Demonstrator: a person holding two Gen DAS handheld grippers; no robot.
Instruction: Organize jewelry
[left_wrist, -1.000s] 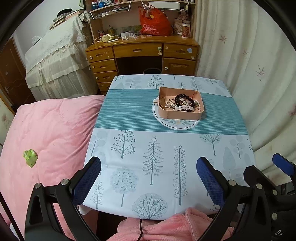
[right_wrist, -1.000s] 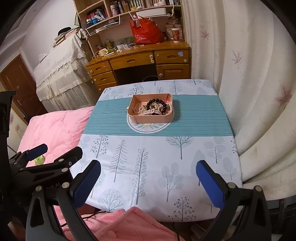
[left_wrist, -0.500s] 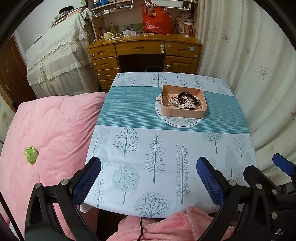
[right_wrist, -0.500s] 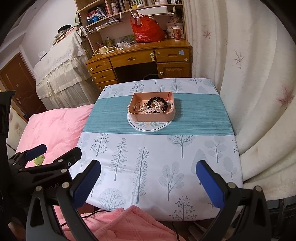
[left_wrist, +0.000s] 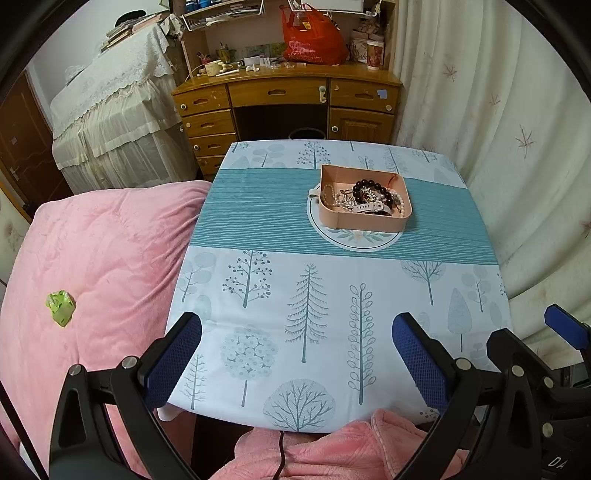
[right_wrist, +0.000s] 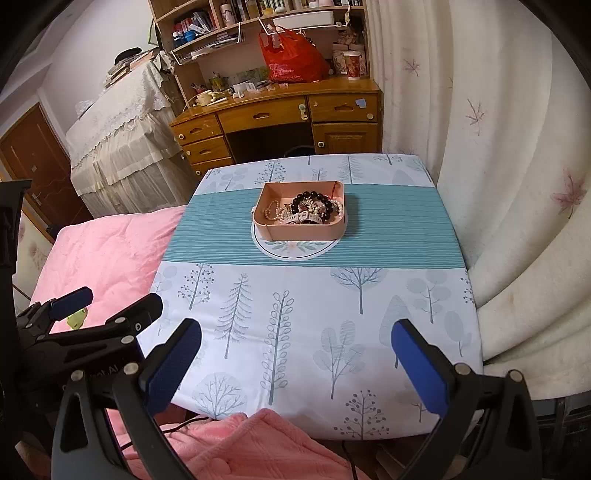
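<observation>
A pink tray (left_wrist: 364, 219) (right_wrist: 304, 229) sits on a round white mat at the far middle of the table. It holds a dark bead bracelet (left_wrist: 371, 185) (right_wrist: 311, 196), pearl strands (left_wrist: 332, 197) (right_wrist: 275, 210) and a white watch band (left_wrist: 369, 207) (right_wrist: 301, 218), all tangled together. My left gripper (left_wrist: 297, 338) hangs open over the table's near edge, far from the tray. My right gripper (right_wrist: 295, 343) is open too, beside it on the right, with nothing between its fingers.
The table wears a tree-print cloth (left_wrist: 306, 302) with a teal band. A pink quilted bed (left_wrist: 92, 258) lies to the left, with a green scrap (left_wrist: 60, 306) on it. A wooden desk (left_wrist: 288, 99) stands behind. Curtains (right_wrist: 498, 166) hang close on the right.
Both grippers have tilted and shifted slightly, so the tray sits a little lower in each view. The jewelry and tray have not moved.
</observation>
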